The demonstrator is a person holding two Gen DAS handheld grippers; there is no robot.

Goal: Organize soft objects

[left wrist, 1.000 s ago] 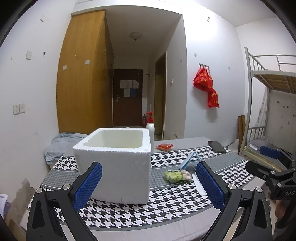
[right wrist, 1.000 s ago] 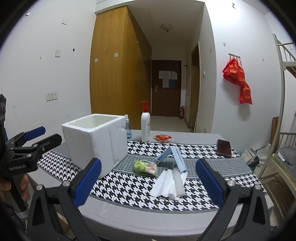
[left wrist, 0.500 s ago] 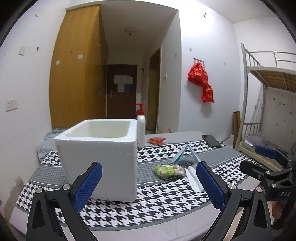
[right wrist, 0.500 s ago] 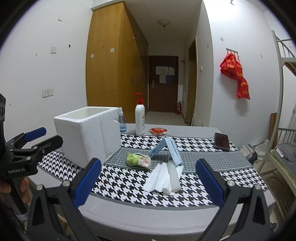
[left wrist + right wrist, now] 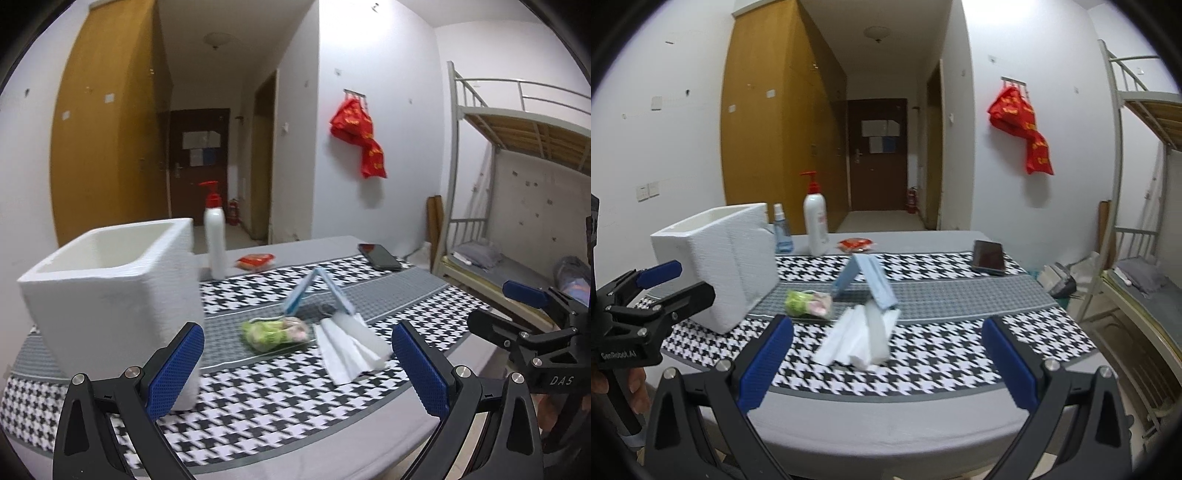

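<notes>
— Both pairs of fingers stand wide apart, nothing between them. Left gripper first: what's different from a second ago?

— It has swung right and come closer. The foam box has slid to the left of its view, and the soft things now sit between its pads — green bag, white tissues, blue masks propped like a tent behind.

— And the right gripper?

— Also nearer the table; the tissues lie almost dead ahead of it, the bag just left of them, the masks just behind.

— So what does that mean?

— Nothing is picked up yet. I'd judge both are closing in for a first grab, with the box the likely place to put things.

— Any writing?

— "GenRobot.AI" on the left gripper's body as the right camera sees it, "DAS" on the right gripper in the left view. The bottle has a red label I can't read; same for the red cloth on the wall.
</notes>
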